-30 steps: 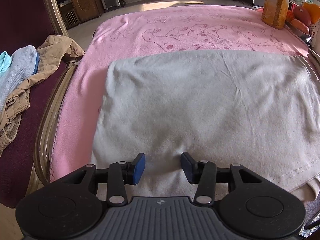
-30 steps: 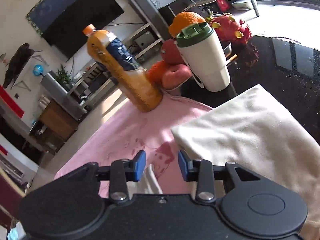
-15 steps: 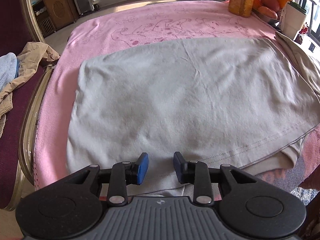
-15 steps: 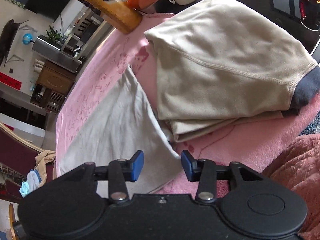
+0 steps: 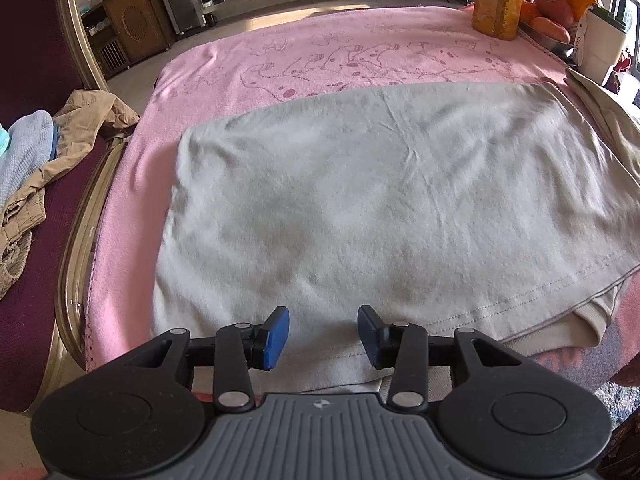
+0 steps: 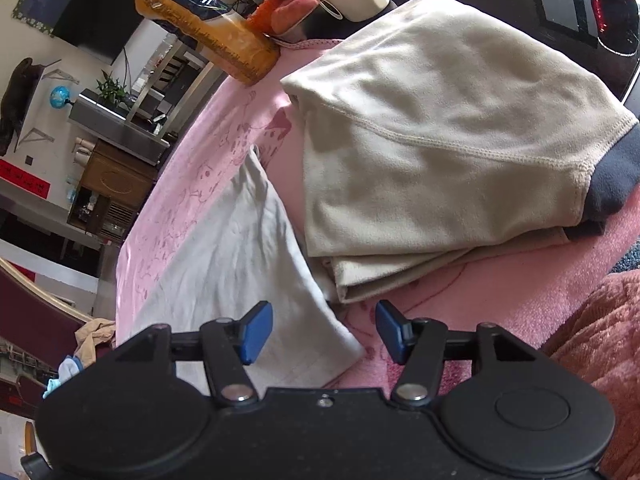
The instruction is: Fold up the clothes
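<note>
Both tongs, left (image 5: pixel 323 330) and right (image 6: pixel 325 330), are just opening, empty, over grey shirt (image 5: pixel 380 200) hem; grip both layers evenly.

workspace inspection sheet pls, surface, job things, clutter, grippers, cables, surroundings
surface: pink blanket with a printed pattern covers the table.
job's things: grey shirt spread flat on the blanket; folded beige garment with a dark cuff lies beside it at the right.
clutter: orange drink bottle, white cup and fruit at the far right corner.
grippers: left gripper open, over the shirt's near hem, nothing between the pads; right gripper open, above the shirt's near right corner. Both have just been opening.
cables: nothing seen on the table.
surroundings: maroon chair with unfolded clothes at the left; wooden cabinet behind.
</note>
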The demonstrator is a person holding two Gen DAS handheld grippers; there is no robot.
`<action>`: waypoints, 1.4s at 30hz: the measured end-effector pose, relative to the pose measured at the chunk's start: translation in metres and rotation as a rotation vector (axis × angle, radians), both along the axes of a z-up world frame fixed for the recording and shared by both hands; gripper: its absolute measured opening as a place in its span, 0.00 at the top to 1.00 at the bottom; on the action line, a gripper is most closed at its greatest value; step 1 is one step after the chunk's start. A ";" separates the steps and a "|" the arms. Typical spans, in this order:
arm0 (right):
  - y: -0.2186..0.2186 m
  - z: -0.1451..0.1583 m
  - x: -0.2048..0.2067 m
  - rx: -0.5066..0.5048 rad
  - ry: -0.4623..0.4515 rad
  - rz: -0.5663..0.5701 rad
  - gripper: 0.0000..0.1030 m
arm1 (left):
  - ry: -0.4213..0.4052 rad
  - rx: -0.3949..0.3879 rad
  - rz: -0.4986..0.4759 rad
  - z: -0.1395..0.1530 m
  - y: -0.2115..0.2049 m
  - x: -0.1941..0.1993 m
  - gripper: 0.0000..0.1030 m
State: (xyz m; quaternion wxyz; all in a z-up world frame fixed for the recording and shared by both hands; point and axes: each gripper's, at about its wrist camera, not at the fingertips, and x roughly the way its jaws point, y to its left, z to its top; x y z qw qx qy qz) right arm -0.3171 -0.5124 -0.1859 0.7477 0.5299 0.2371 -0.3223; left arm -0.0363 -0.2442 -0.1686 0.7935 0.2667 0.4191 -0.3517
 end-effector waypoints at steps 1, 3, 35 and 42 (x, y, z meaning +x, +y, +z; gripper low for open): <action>0.001 0.006 0.001 -0.029 -0.012 -0.004 0.46 | 0.001 0.002 0.002 0.000 -0.001 0.000 0.60; 0.001 0.020 0.005 -0.089 -0.043 -0.003 0.48 | 0.003 0.004 0.009 -0.001 -0.001 0.002 0.60; -0.085 0.005 0.141 -0.171 0.249 0.132 0.95 | 0.072 -0.036 0.083 -0.005 0.000 0.028 0.58; -0.093 0.020 0.117 -0.181 0.163 0.043 0.99 | 0.064 -0.029 0.078 -0.005 -0.001 0.026 0.58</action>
